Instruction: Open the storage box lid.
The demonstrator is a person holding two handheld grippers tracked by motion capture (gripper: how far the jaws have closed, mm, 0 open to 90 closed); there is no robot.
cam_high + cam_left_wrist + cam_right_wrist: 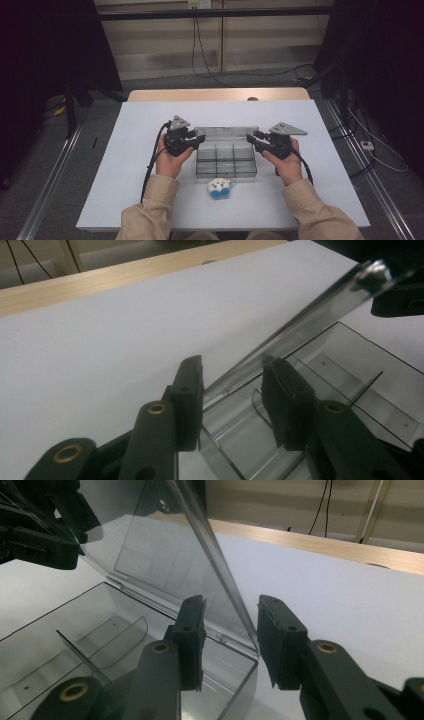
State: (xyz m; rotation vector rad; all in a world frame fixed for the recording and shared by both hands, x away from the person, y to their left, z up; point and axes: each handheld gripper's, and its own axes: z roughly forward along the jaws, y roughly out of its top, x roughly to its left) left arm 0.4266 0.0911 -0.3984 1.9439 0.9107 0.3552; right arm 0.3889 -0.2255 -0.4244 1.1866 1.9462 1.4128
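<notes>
The clear plastic compartment box [226, 159] sits at the middle of the white table [125, 165], straight out at twelve o'clock from me. Its clear hinged lid [226, 133] stands raised along the far edge. Thin dividers split the inside into small cells.

My left gripper [198, 140] sits at nine o'clock of the box, jaws pointing in at the lid's left end. In the left gripper view [232, 390] the lid's edge runs up between my two black pads with a gap on each side, so the jaws stand apart around it, not pressing.

My right gripper [254, 137] mirrors it at three o'clock. In the right gripper view [230, 630] the lid's edge passes between the pads, nearer the right one; I cannot tell if it touches. The jaws are parted.

A small white and blue plush toy [220, 187] lies at six o'clock of the box, just beside its near wall.
</notes>
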